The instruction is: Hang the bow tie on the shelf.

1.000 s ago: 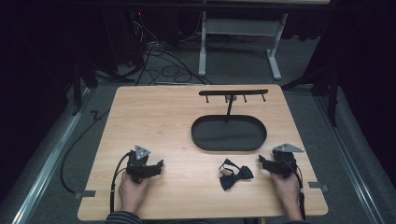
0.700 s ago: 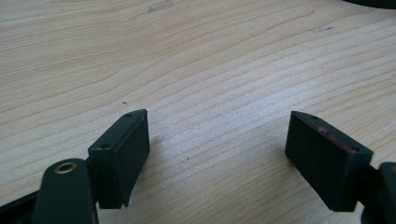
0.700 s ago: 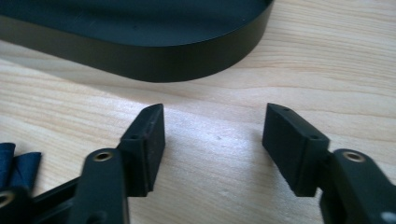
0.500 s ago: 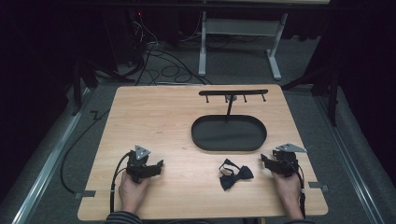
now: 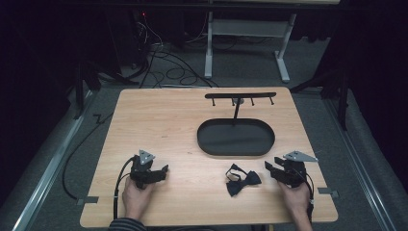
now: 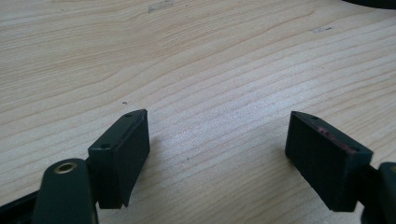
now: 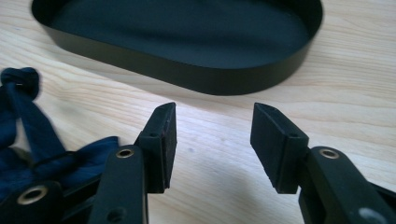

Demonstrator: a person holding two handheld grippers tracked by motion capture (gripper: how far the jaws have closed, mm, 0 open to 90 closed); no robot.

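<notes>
- The dark navy fabric bow tie (image 5: 243,181) lies flat on the pale wooden counter (image 5: 183,125), at about five o'clock of the counter's centre, near its front edge.
- The right gripper (image 5: 270,169) sits at three o'clock of the bow tie, near it but apart from it; the person's right hand (image 5: 294,196) holds it from behind.
- In the right gripper view the bow tie (image 7: 28,140) lies at nine o'clock of the gripper (image 7: 212,140). Its fingers (image 7: 163,140) have just been closing yet stand parted, with bare wood between them and nothing held.
- The black oval metal tray (image 5: 204,139) sits at twelve o'clock of the bow tie, well apart from it; in the right gripper view its wall (image 7: 187,77) runs across at twelve o'clock of the fingers.
- A thin black post rises from the tray's far rim and carries a black bar with small hooks (image 5: 240,96).
- The left gripper (image 5: 165,171) rests at seven o'clock of the counter's centre, held by the left hand (image 5: 136,198), well apart from the bow tie.
- In the left gripper view its fingers (image 6: 123,154) are spread wide over bare wood, gripping nothing.
</notes>
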